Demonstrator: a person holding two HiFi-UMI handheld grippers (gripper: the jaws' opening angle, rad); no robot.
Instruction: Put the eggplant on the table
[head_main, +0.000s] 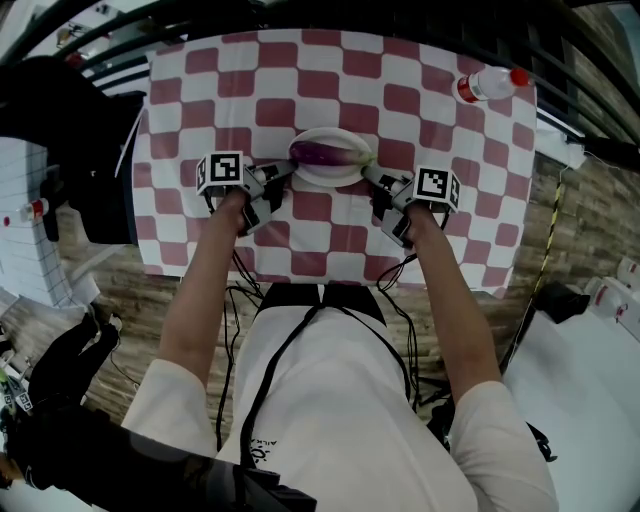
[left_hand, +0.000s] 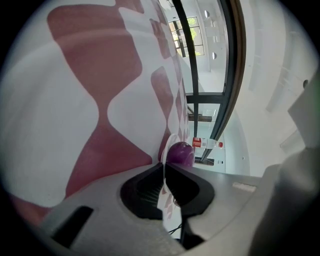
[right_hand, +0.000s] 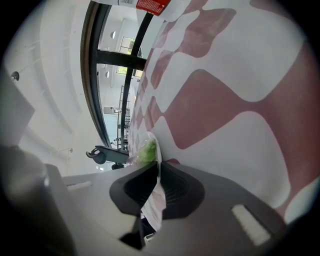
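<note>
Left gripper (left_hand: 164, 167): pressed together on the left rim of the plate (head_main: 330, 183), a thin white edge pinched between its dark pads.
Right gripper (right_hand: 157, 167): also pressed together, pinching the opposite rim of the same plate.
Arms: two bare forearms reach forward, one to each side of the plate, with a marker cube on top of each gripper.
Plate: white, held from both sides over the middle of the table. Whether it rests on the cloth or hangs just above it cannot be told.
Eggplant (head_main: 328, 153): lies on the plate between the two grippers, purple body toward the left one, green stem end toward the right one.
Tablecloth (head_main: 330, 90): red and white checks, covers the whole tabletop and hangs over the near edge.
Bottle (head_main: 490, 85): clear plastic with a red cap and red label, at the far right corner, well apart from the plate.
Floor (head_main: 135, 275): wood-look planks around the table, with black cables trailing near the person.
Room: dark rails beyond the far edge; black-framed windows and white walls in both gripper views.
</note>
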